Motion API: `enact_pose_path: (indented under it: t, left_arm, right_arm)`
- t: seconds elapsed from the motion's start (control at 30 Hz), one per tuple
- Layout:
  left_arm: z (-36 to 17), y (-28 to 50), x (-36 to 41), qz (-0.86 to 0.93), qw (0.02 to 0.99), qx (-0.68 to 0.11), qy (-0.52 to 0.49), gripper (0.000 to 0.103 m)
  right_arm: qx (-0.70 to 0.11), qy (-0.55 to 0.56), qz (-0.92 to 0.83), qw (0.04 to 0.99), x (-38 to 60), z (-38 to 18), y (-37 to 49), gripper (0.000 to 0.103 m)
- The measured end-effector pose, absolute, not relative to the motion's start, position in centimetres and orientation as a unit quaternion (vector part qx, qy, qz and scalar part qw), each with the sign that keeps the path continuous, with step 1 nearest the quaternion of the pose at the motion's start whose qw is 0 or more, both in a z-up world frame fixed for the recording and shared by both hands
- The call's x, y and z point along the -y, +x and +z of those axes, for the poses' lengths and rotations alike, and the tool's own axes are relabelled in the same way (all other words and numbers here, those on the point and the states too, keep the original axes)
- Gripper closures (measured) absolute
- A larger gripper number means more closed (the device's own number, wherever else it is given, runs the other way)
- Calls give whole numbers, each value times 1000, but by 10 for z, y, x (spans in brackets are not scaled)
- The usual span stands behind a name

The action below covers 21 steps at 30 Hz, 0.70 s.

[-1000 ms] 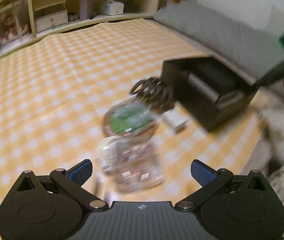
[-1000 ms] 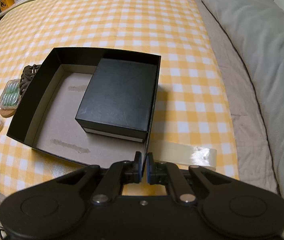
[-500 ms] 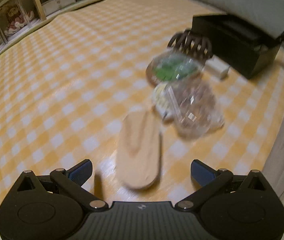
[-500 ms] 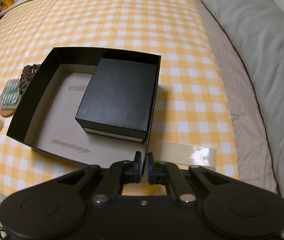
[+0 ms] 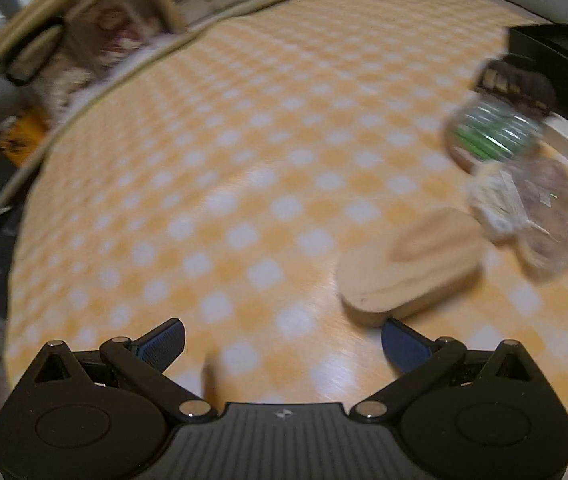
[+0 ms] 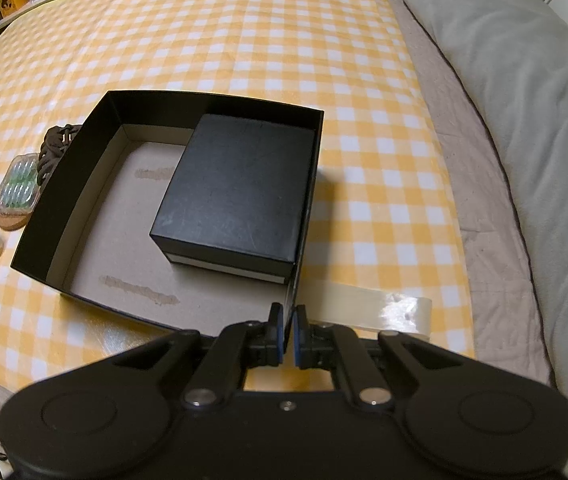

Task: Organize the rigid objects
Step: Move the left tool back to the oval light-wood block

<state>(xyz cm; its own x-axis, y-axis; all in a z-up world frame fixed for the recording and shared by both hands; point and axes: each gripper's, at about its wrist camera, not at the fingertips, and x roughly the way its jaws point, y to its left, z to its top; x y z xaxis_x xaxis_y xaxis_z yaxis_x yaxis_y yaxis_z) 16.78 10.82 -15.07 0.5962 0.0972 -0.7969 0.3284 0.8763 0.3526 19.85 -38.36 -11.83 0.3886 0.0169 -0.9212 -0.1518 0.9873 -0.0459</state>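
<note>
1. Right gripper (image 6: 288, 330) pinched shut on near wall of open black box (image 6: 83, 148), at box's 5 o'clock corner.
2. Left gripper (image 5: 282, 342) spread wide, nothing betw. pads; wooden oval piece (image 5: 410, 270) just past its right finger, at 1 o'clock.
3. Small black box (image 6: 239, 192) sits inside open box, right half.
4. Clear case w/ green bits (image 5: 492, 136), clear plastic pack (image 5: 536, 212) & dark hair claw (image 5: 518, 82) clustered at 2 o'clock in left view, beside open box.
5. All on yellow checked cloth (image 6: 243, 40); left view blurred.
</note>
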Motion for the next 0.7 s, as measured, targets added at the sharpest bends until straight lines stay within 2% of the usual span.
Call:
enact_pose_path:
  t: [0.33, 0.6, 0.7]
  left_arm:
    - [-148, 165, -96, -147, 853, -468, 179, 0]
    - [-144, 171, -85, -139, 870, -471, 51, 0]
    - [-146, 177, -81, -127, 871, -473, 31, 0]
  right_arm:
    - [-551, -62, 51, 831, 384, -119, 199, 97]
    - [-552, -58, 50, 831, 383, -120, 199, 98]
    - [-552, -54, 50, 830, 384, -120, 199, 98]
